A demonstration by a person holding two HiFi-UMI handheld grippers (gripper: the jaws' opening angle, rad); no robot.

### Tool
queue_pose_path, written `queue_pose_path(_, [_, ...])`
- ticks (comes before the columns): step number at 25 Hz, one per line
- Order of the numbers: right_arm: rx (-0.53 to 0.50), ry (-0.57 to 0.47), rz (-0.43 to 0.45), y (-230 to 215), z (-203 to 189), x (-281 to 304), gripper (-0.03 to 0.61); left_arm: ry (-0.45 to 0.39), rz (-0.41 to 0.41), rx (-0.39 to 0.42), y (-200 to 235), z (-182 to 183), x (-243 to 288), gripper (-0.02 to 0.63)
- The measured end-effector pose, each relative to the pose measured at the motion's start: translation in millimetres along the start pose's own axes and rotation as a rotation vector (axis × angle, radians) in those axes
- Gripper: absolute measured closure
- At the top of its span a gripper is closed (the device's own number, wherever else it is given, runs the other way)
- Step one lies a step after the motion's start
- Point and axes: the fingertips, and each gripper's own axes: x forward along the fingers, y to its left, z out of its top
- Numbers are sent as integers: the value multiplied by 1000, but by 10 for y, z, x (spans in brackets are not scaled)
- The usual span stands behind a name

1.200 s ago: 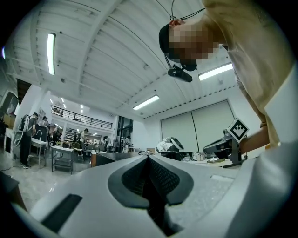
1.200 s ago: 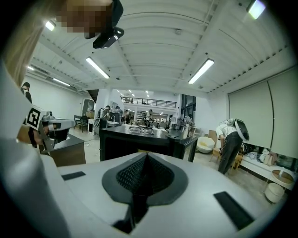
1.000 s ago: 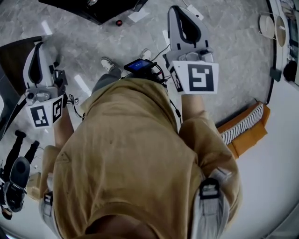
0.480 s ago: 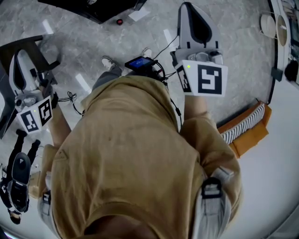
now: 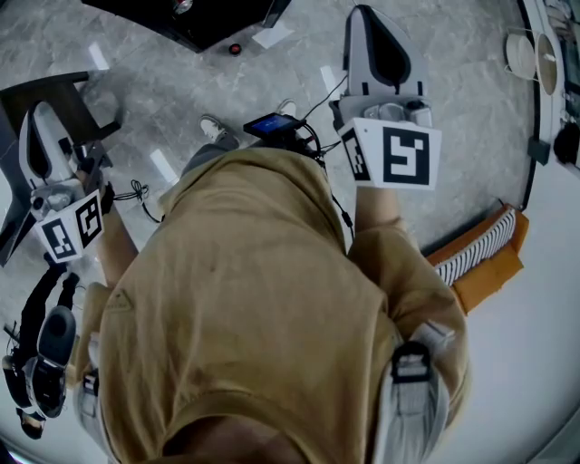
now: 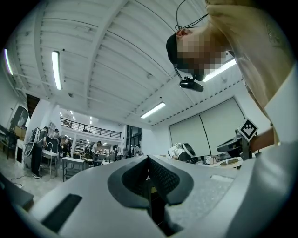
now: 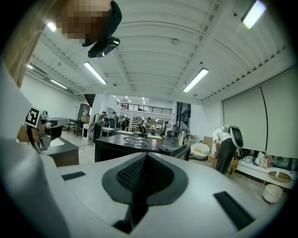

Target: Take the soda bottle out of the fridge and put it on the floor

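grey floor (image 5: 181, 82) only, no bottle or fridge in view, direction cannot tell; left gripper (image 6: 149, 162), right gripper (image 7: 146, 158) jaws together, empty.

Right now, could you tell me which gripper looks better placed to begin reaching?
Right, marginally: the right gripper is held forward of the body, the left gripper out to the side. Both are shut and empty; no fridge or bottle shows.

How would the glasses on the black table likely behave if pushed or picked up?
The glasses look thin-framed, so probably light and easily bent. Lying flat on the smooth black table, they would likely slide rather than tip or roll.
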Motion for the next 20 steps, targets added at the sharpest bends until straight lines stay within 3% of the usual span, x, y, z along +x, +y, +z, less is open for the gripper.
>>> queue_pose_path(20, [-16,-16,-10,1,94,-114,577,-1,-17,-35,-72,-24,-31,612])
